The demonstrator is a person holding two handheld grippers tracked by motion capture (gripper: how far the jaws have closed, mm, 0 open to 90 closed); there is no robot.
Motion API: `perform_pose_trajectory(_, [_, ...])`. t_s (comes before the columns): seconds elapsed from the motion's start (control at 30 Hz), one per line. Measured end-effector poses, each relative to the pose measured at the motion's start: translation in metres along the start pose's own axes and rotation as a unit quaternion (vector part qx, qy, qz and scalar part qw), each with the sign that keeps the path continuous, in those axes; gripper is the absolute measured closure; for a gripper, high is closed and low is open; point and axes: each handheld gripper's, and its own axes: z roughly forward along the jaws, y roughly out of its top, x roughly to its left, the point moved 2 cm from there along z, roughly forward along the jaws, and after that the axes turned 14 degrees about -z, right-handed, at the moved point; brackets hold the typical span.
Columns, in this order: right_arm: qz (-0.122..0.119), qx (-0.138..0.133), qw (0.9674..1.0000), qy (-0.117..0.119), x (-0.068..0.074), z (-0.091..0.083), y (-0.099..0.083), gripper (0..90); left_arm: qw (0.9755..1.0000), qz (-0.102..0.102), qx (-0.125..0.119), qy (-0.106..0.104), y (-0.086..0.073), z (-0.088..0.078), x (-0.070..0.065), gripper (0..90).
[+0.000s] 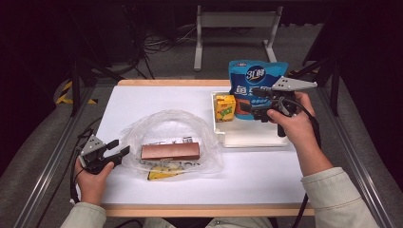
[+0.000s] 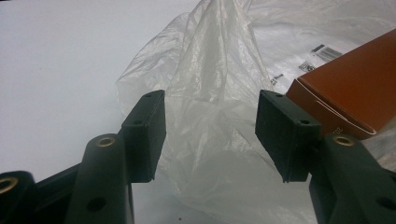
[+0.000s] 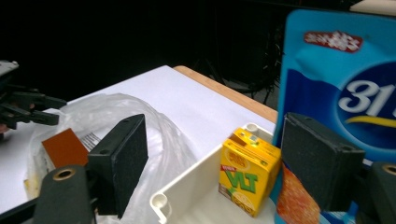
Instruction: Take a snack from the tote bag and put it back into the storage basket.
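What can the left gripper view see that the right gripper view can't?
Left gripper view alone: the barcode label on the clear bag, and the left tool from up close, its pads open with bag plastic between them.

Right gripper view alone: the yellow juice box standing in the white tray, the blue pouch beside it, and the right tool, open with nothing between its pads.

Both: the clear bag, the brown box inside it, and the white table.

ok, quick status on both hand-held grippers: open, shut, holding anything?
Left hand-held gripper: open, clear plastic bag bunched between the jaws, pads not pressing it.
Right hand-held gripper: open, holding nothing, beside the blue snack pouch.
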Motion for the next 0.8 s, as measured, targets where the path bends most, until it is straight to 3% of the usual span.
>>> perform_pose_trajectory(0.6, [-0.025,-0.026,0.9977,0.057,0.029,0.019,0.026,22.9,0.9999,0.003,-0.008,-0.005,0.001,-0.002,-0.001,43.5])
perform_pose_trajectory(0.8, [-0.047,-0.014,0.9934,0.104,0.050,0.040,0.031,22.2,0.9999,0.006,-0.015,-0.005,0.002,-0.001,-0.002,43.8])
